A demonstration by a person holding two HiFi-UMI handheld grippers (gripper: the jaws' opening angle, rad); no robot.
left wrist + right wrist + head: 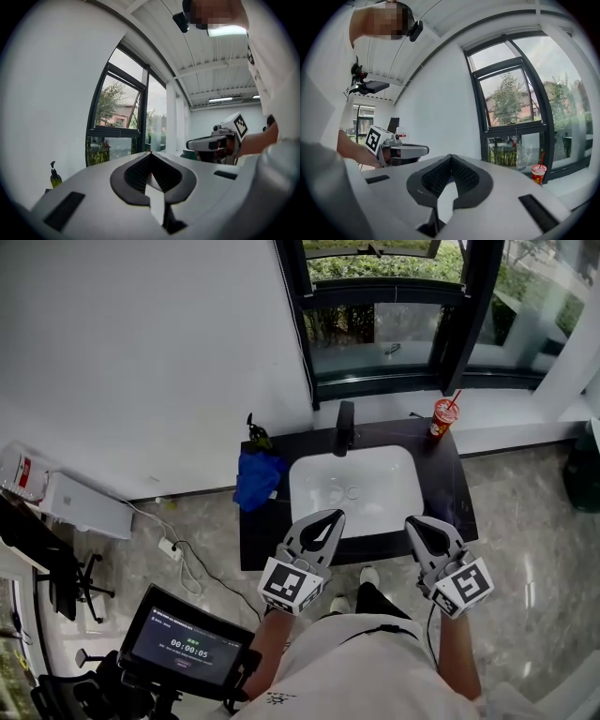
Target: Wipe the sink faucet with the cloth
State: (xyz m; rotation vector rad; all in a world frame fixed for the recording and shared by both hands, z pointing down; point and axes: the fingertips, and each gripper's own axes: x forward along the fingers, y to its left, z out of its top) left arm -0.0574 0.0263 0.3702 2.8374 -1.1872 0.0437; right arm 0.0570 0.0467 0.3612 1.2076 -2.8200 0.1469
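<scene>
We see the sink basin [356,486] as smooth, glossy white, ceramic by its look, set in a dark counter [455,486] with a dull sheen. The faucet [345,427] looks matt black. The blue cloth [258,476] is soft, crumpled fabric. The floor [534,521] is polished grey stone-look tile that throws back light. The left gripper [331,516] and right gripper [413,521] have smooth, matt, pale-grey plastic shells; their black pads [138,171] are finely ribbed.
</scene>
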